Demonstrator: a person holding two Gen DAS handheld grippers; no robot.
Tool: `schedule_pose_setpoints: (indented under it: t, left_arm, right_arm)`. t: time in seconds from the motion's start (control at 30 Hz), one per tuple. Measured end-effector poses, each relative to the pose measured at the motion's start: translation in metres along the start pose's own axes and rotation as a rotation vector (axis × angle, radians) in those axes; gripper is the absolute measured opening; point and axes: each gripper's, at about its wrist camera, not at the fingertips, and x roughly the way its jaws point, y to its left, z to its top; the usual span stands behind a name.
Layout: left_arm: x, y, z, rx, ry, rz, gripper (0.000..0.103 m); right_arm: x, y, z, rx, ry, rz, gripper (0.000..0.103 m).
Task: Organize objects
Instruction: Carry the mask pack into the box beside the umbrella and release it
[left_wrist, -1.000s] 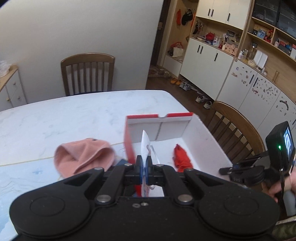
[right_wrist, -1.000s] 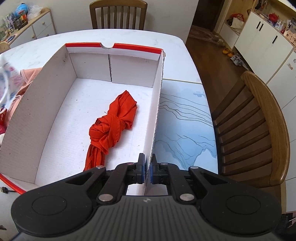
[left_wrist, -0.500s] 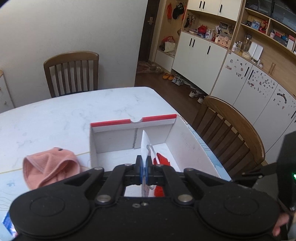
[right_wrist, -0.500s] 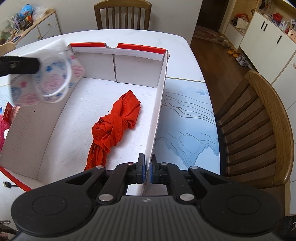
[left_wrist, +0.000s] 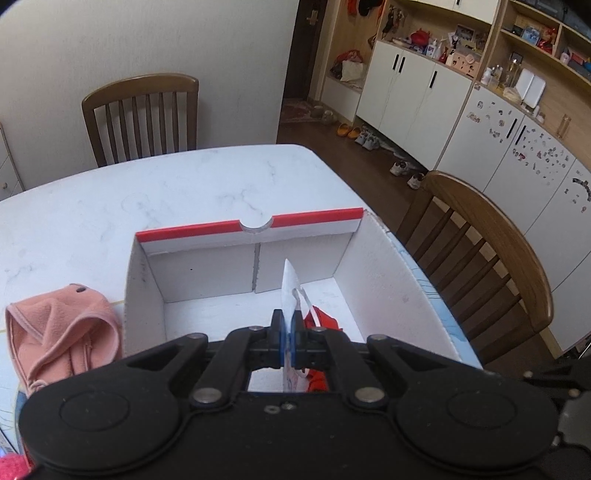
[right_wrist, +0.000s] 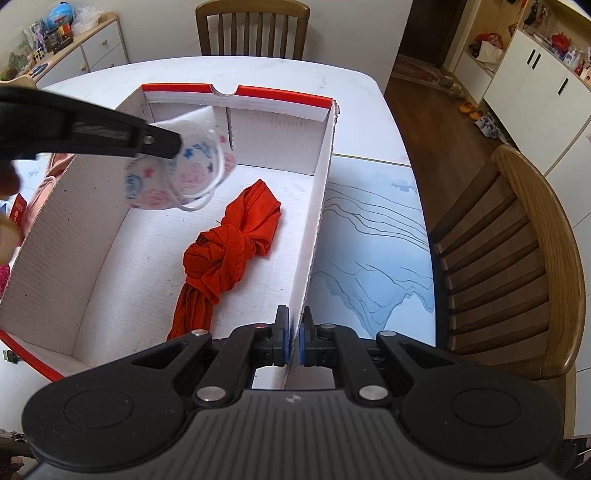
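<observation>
A white cardboard box (right_wrist: 328, 192) with a red rim stands open on the table. A knotted red cloth (right_wrist: 229, 251) lies inside it. My left gripper (left_wrist: 287, 332) is shut on a white patterned face mask (left_wrist: 290, 284) and holds it in the air above the box's inside; the mask (right_wrist: 177, 173) and the left gripper (right_wrist: 177, 142) also show in the right wrist view. My right gripper (right_wrist: 293, 332) is shut on the box's right wall near its front corner. The red cloth (left_wrist: 325, 321) shows partly behind the mask in the left wrist view.
A pink cloth (left_wrist: 62, 332) lies on the marble table (left_wrist: 184, 195) left of the box. A blue mat with line drawings (right_wrist: 373, 240) lies right of the box. Wooden chairs stand at the far side (left_wrist: 144, 114) and right side (right_wrist: 524, 258).
My left gripper has carried the mask rightward from beside the box to over its inside. The right gripper has kept hold of the box wall.
</observation>
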Motion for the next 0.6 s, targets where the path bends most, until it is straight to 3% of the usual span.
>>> schedule_pose_setpoints:
  t: [0.6]
  left_arm:
    - [0.056, -0.005, -0.015, 0.066, 0.139, 0.068, 0.001]
  right_arm:
    - [0.0, -0.001, -0.001, -0.004, 0.005, 0.008, 0.005]
